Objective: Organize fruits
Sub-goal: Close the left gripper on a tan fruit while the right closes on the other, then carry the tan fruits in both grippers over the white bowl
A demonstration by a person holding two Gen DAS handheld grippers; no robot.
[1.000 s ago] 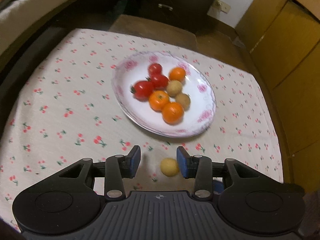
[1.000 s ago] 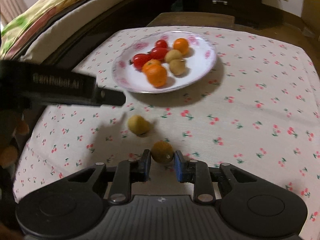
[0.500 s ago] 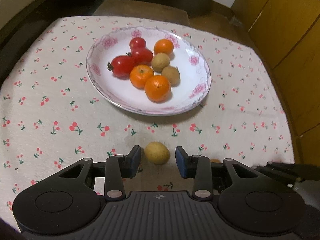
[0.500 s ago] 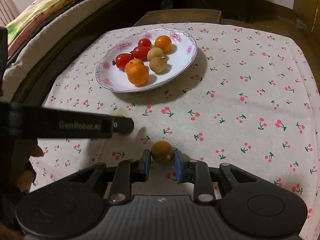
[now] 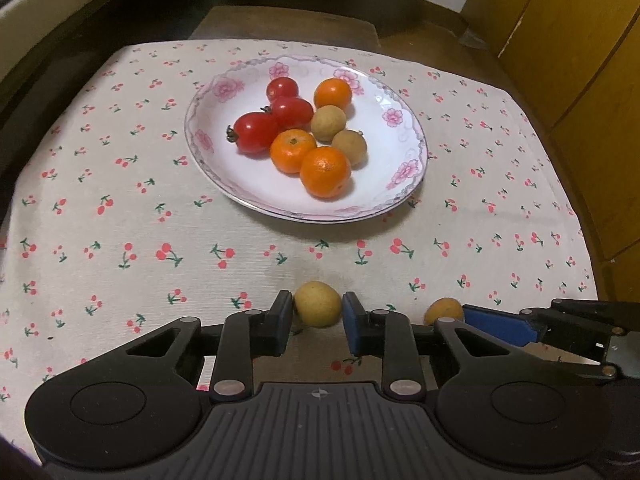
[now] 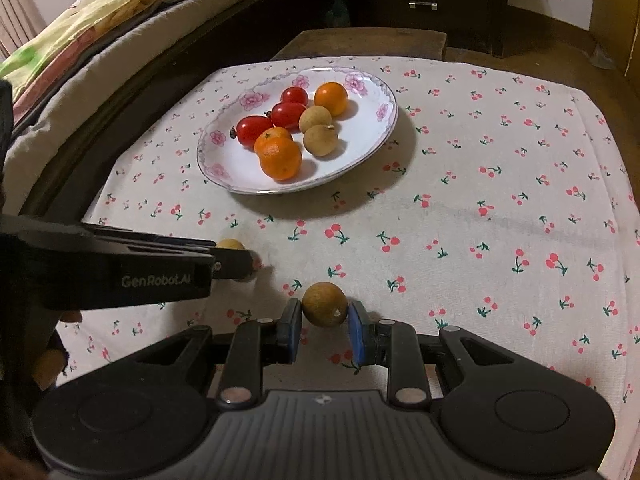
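Note:
A white flowered plate [image 5: 248, 184] holds three cherry tomatoes [image 5: 256, 132], three small oranges [image 5: 325, 171] and two brown longans [image 5: 349, 143]. On the cloth in front of it, my left gripper [image 5: 316, 314] is shut on a pale yellow longan [image 5: 318, 300], with both pads against its sides. My right gripper [image 6: 325, 316] is shut on a darker brown longan [image 6: 324, 303] that rests on the cloth. In the right wrist view the left gripper [image 6: 234, 262] reaches in from the left, its longan [image 6: 230, 245] mostly hidden. In the left wrist view the right gripper's blue pad [image 5: 496, 325] and its longan [image 5: 443, 310] show at the lower right.
A cherry-print tablecloth [image 5: 120, 208] covers the small table. A bed with a bright quilt [image 6: 80, 32] runs along the left side. A dark cabinet [image 6: 420, 0] stands behind, and wooden doors [image 5: 568, 40] are at the right. A wooden stool [image 5: 288, 24] sits past the far edge.
The left gripper came down toward the table and centred on the pale longan, and its jaws closed onto it. The right gripper stayed shut on the brown longan.

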